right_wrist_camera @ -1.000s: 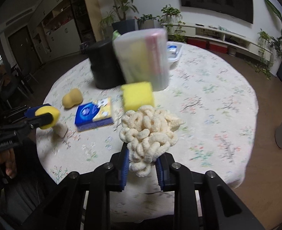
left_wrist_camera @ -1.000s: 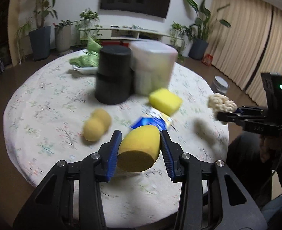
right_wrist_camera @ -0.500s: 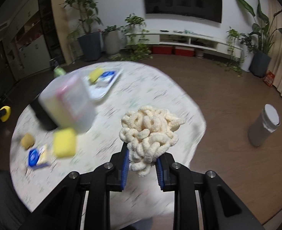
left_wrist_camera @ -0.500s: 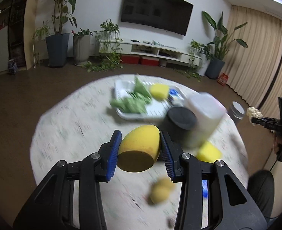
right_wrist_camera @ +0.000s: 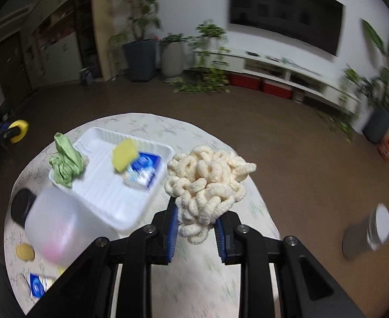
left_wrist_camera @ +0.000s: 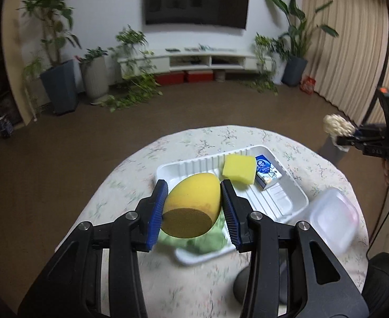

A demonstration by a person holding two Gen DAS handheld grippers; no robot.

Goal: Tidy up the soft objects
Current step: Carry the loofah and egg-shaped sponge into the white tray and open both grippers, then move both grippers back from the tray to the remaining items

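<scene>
My left gripper point(left_wrist_camera: 194, 209) is shut on a yellow egg-shaped sponge point(left_wrist_camera: 191, 206), held above the near left end of a white tray point(left_wrist_camera: 292, 188). In the tray lie a yellow square sponge point(left_wrist_camera: 239, 169), a blue-and-white tissue pack point(left_wrist_camera: 268, 171) and a green cloth point(left_wrist_camera: 205, 241). My right gripper point(right_wrist_camera: 197, 224) is shut on a cream chenille scrubber point(right_wrist_camera: 207, 177), hanging over the table just right of the tray point(right_wrist_camera: 101, 196). The left view shows that scrubber point(left_wrist_camera: 337, 128) at the far right; the right view shows the egg sponge point(right_wrist_camera: 19, 131) at the far left.
A translucent lidded container point(left_wrist_camera: 332, 220) and a black cylinder point(right_wrist_camera: 21, 206) stand near the tray on the round flowered tablecloth point(left_wrist_camera: 215, 137). A small yellow sponge point(right_wrist_camera: 25, 251) and another blue pack point(right_wrist_camera: 39, 285) lie closer. A grey bin point(right_wrist_camera: 369, 234) stands on the floor.
Both grippers have risen and swung forward over the table, each keeping its load. The tray has come up close under them, and the containers have dropped toward the lower edge of the views.
</scene>
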